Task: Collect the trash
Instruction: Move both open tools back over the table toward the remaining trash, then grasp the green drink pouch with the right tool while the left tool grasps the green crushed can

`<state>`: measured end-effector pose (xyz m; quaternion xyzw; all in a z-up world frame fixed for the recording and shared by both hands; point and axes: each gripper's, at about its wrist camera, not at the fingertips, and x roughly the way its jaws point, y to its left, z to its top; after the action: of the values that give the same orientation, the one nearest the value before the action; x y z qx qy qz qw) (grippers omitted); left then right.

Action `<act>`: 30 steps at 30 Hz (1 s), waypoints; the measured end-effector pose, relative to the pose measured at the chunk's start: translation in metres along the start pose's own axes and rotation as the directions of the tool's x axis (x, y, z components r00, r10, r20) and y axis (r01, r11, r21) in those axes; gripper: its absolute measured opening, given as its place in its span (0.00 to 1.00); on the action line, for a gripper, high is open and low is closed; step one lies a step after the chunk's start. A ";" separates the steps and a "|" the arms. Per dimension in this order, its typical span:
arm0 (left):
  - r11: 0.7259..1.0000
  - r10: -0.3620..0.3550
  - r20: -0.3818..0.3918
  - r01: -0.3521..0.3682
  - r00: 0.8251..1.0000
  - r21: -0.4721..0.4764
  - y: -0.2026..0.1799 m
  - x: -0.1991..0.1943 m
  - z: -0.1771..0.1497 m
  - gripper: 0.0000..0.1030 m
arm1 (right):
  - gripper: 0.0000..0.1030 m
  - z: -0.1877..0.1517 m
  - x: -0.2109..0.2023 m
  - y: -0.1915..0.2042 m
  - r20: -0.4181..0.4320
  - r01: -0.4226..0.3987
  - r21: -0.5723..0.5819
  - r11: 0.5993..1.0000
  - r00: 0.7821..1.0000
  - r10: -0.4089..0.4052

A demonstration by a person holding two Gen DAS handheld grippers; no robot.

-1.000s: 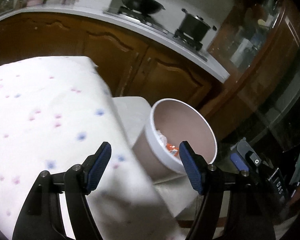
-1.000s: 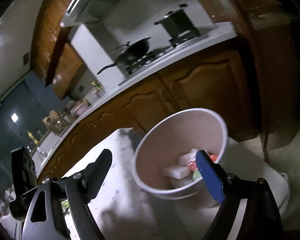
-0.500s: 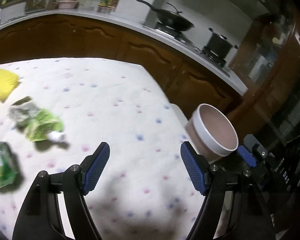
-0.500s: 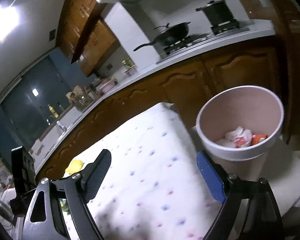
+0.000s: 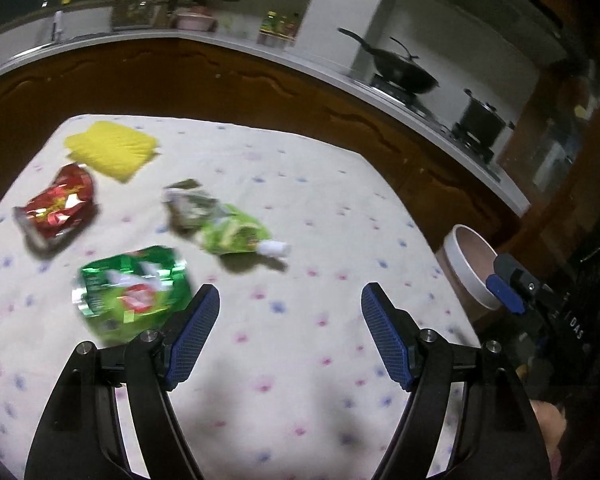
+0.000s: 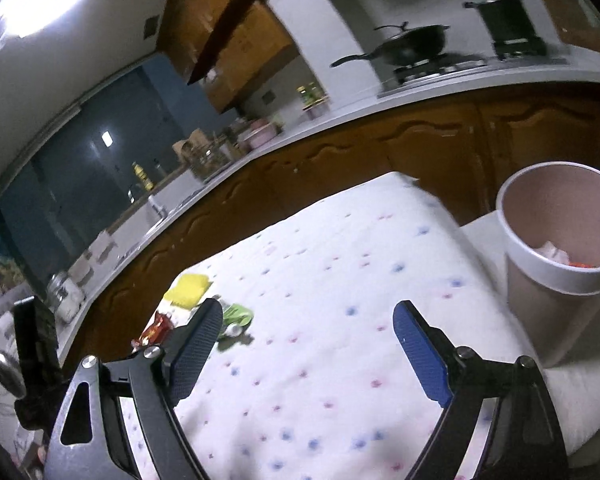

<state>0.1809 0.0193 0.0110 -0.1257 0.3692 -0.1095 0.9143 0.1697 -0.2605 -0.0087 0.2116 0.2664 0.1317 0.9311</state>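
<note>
Trash lies on a table with a dotted white cloth [image 5: 300, 208]: a green foil bag [image 5: 130, 288], a red foil bag [image 5: 58, 204], a light green pouch with a white cap [image 5: 228, 230] and a yellow cloth [image 5: 112, 150]. My left gripper [image 5: 290, 332] hovers open and empty just right of the green bag. The pink bin with a white rim [image 6: 560, 248] stands off the table's right end, some wrappers inside. My right gripper [image 6: 308, 348] is open and empty over the cloth, left of the bin [image 5: 470, 268]; the light green pouch [image 6: 236, 318] shows beyond its left finger.
A wooden kitchen counter [image 5: 260, 68] curves behind the table, with a wok [image 5: 404, 74] and a pot [image 5: 482, 118] on the stove. The right gripper's blue-tipped finger [image 5: 504, 288] shows at the bin in the left wrist view. The bin rests on a white seat [image 6: 580, 392].
Both grippers have swung left, away from the bin and over the table. The trash items have come into the left wrist view; the bin has slid to the right edge in both views.
</note>
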 end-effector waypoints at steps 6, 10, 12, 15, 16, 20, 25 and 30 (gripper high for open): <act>0.997 0.063 0.022 -0.062 0.998 -0.040 0.042 -0.019 -0.004 0.77 | 0.87 -0.006 0.018 0.034 -0.058 -0.057 -0.080 0.995 0.997 0.052; 0.993 0.099 0.026 -0.098 0.995 -0.059 0.071 -0.025 -0.008 0.78 | 0.87 -0.009 0.033 0.051 -0.096 -0.090 -0.112 0.990 0.992 0.079; 0.991 0.113 0.009 -0.112 0.994 -0.073 0.085 -0.024 -0.009 0.78 | 0.87 -0.010 0.039 0.057 -0.113 -0.105 -0.128 0.986 0.989 0.091; 0.988 0.118 -0.006 -0.118 0.993 -0.100 0.100 -0.022 -0.009 0.78 | 0.86 -0.014 0.052 0.069 -0.142 -0.129 -0.156 0.979 0.984 0.107; 0.986 0.120 -0.011 -0.121 0.993 -0.113 0.105 -0.022 -0.009 0.78 | 0.86 -0.015 0.055 0.072 -0.148 -0.133 -0.164 0.977 0.983 0.109; 0.990 0.099 -0.026 -0.101 0.995 -0.096 0.109 -0.020 -0.010 0.78 | 0.85 -0.018 0.072 0.082 -0.180 -0.144 -0.186 0.972 0.978 0.110; 0.994 0.104 -0.055 -0.105 0.993 -0.021 0.105 -0.012 -0.010 0.83 | 0.84 -0.020 0.093 0.095 -0.216 -0.161 -0.209 0.965 0.970 0.115; 0.993 0.108 -0.072 -0.105 0.992 0.046 0.105 -0.008 -0.006 0.84 | 0.78 -0.019 0.118 0.122 -0.262 -0.208 -0.297 0.932 0.956 0.130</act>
<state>0.1825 0.1195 -0.0209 -0.0826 0.4066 -0.0730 0.9069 0.2399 -0.1054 -0.0182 0.0620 0.3315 0.2781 0.8994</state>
